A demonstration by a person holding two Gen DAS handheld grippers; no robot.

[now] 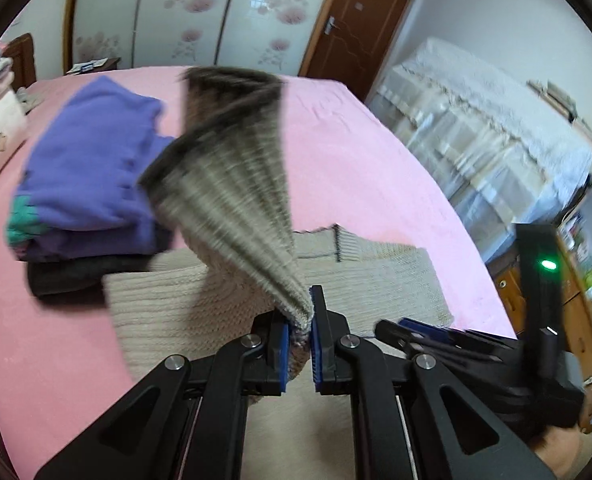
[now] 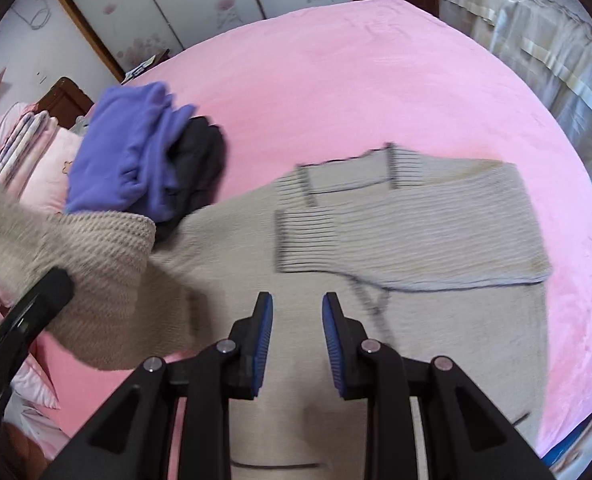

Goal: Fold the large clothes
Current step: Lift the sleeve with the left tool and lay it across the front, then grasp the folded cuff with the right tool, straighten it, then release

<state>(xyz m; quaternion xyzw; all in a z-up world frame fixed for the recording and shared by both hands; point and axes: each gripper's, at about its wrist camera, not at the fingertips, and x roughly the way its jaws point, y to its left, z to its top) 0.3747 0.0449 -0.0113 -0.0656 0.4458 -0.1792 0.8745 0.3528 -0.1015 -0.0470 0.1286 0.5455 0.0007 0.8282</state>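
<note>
Pinching the end of a knit sleeve (image 1: pixel 232 208) between nearly closed jaws, the left gripper (image 1: pixel 299 334) is lifting it over the beige sweater (image 2: pixel 376 240), the sleeve's long axis running up and away, blurred, probably toward the purple clothes pile (image 1: pixel 92 168). Hovering partly open and empty, the right gripper (image 2: pixel 297 344) is pointing down at the sweater body, which is lying across the pink bed (image 2: pixel 336 80) beyond it, collar on the far side.

the lifted sleeve (image 1: pixel 232 184) of the beige sweater (image 2: pixel 416 216) is streaked with motion blur, so its knit and dark cuff cannot be read clearly, and its pinched end is hidden between the pads of the left claw (image 1: pixel 299 336). under the purple garment (image 1: pixel 92 168) the dark clothes (image 1: pixel 76 276) are mostly covered. the sweater's near hem runs behind the right claw (image 2: pixel 297 344) and off the lower edge.
</note>
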